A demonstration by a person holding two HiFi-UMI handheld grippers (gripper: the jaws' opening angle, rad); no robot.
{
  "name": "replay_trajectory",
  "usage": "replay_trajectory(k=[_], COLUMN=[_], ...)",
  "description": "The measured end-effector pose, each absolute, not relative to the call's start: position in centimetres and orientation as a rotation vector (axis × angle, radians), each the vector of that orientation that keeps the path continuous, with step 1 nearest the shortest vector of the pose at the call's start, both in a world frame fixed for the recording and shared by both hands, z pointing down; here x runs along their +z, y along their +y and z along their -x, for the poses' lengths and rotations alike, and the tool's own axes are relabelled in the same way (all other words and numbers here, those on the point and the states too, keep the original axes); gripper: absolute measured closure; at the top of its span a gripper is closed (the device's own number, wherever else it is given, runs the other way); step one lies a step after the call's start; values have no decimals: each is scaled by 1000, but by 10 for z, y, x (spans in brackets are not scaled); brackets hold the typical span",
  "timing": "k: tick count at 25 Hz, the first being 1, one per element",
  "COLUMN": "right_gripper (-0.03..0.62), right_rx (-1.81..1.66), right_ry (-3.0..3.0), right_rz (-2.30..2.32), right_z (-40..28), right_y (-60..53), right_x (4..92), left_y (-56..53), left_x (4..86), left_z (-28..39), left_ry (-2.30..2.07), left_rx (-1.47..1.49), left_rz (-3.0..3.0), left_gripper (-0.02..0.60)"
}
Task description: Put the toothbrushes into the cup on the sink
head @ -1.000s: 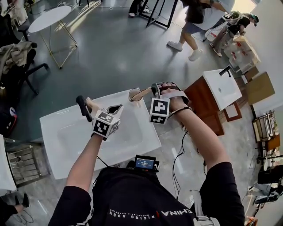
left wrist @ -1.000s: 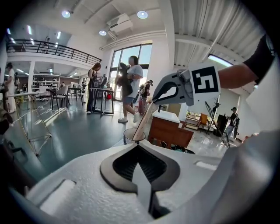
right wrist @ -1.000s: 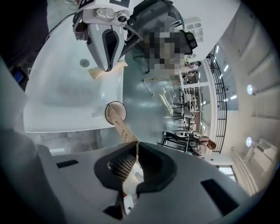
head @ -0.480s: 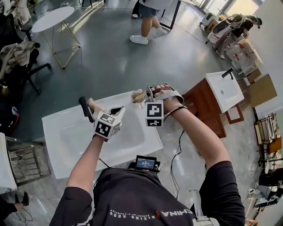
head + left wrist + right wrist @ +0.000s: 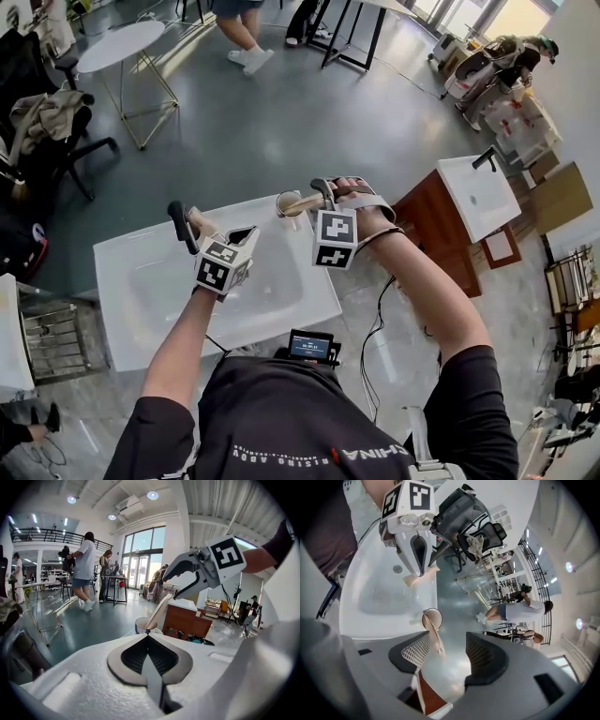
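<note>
A cup [image 5: 287, 202] stands on the far right corner of the white sink [image 5: 141, 281]. A pale toothbrush [image 5: 305, 199] stands in it and leans toward my right gripper [image 5: 322, 191]. In the right gripper view the cup [image 5: 432, 618] lies just ahead, and the toothbrush [image 5: 436, 639] runs back between the pads, close to the left one. The right gripper [image 5: 446, 644] has its jaws opening and they do not press on the handle. My left gripper [image 5: 246, 232] hovers over the basin, shut on a second pale toothbrush [image 5: 413, 580].
A second sink on a wooden cabinet [image 5: 473, 187] stands to the right. A round white table [image 5: 117, 42] and a chair draped with clothes [image 5: 47, 112] are beyond on the left. People walk at the far side. A small screen device [image 5: 309, 345] sits by the sink's near edge.
The right gripper's jaws have spread apart and let go of the toothbrush, which now rests in the cup. The left gripper has barely moved. A person in the background has walked left.
</note>
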State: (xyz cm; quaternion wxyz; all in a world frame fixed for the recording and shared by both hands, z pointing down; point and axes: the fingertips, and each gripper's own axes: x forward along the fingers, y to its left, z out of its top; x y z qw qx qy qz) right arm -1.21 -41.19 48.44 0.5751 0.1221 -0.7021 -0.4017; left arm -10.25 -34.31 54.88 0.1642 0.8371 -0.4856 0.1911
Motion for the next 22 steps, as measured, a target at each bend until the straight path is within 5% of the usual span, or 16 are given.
replay_trajectory(k=[3,10,22], right_gripper=[351,574,585], right_rx=[-957,-1050,-650], right_ry=[-1732,-1990,-2194], right_rz=[-357,-450,-278], right_z=[13,31,76], right_y=[-400,-337,-270], right_x=[462,432,552], left_y=[-337,-306,-239], left_x=[544,543,578], left_z=[100,91,122], left_ry=[-1406,-1452,-1534], left_rx=[551,555,585], left_rz=[-2379,-2341,-2168], left_gripper=[572,572,572])
